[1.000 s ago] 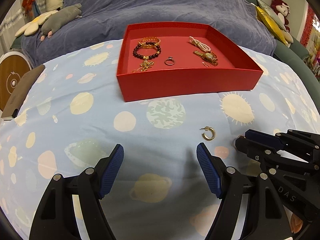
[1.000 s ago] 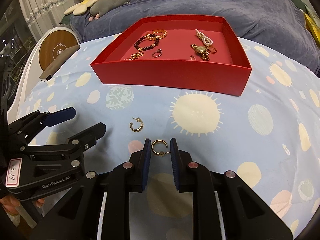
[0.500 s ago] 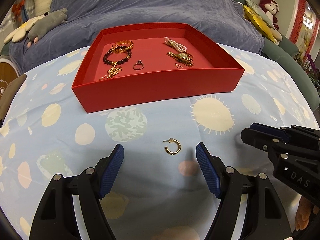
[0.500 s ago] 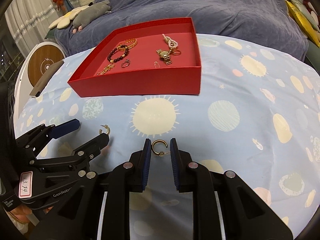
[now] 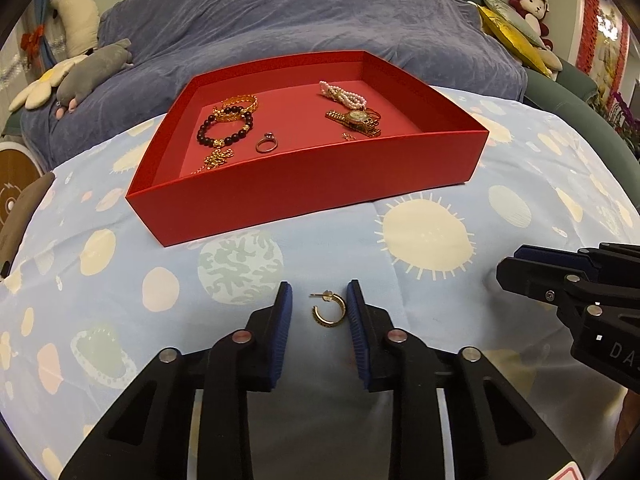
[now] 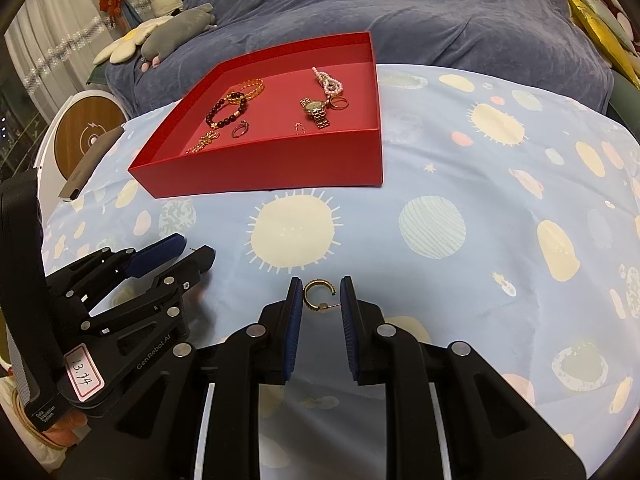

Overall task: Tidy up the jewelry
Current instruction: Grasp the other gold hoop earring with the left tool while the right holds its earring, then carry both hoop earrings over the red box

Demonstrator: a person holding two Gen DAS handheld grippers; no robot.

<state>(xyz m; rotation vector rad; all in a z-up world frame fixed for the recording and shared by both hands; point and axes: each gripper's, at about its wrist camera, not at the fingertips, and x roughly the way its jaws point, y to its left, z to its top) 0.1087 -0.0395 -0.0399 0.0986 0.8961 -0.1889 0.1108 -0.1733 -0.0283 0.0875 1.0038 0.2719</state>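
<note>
So the whole setup sits on a light blue planet-print cloth (image 5: 120, 264), with a blue-grey blanket (image 5: 280, 16) heaped up behind it. The red tray (image 5: 304, 176) sits on the cloth toward the far side and already has a bunch of stuff in it: a dark bead bracelet (image 5: 224, 130) with a gold bangle (image 5: 239, 102) just behind it on the left side, a gold watch (image 5: 354, 119) and a pearl strand (image 5: 343, 94) on the right, and a small ring (image 5: 267, 143) roughly in the middle. The left gripper (image 5: 319, 306) is down near the cloth with its jaws partly spread, and one gold hoop earring (image 5: 329, 312) lies on the fabric right between the blue pads, close to the right pad but I can't tell if it's actually touching. The right gripper (image 6: 321, 298) is off to the side of it, jaws pinching a second gold hoop earring (image 6: 319, 295), which is held up off the cloth between the pads, well short of the tray.
</note>
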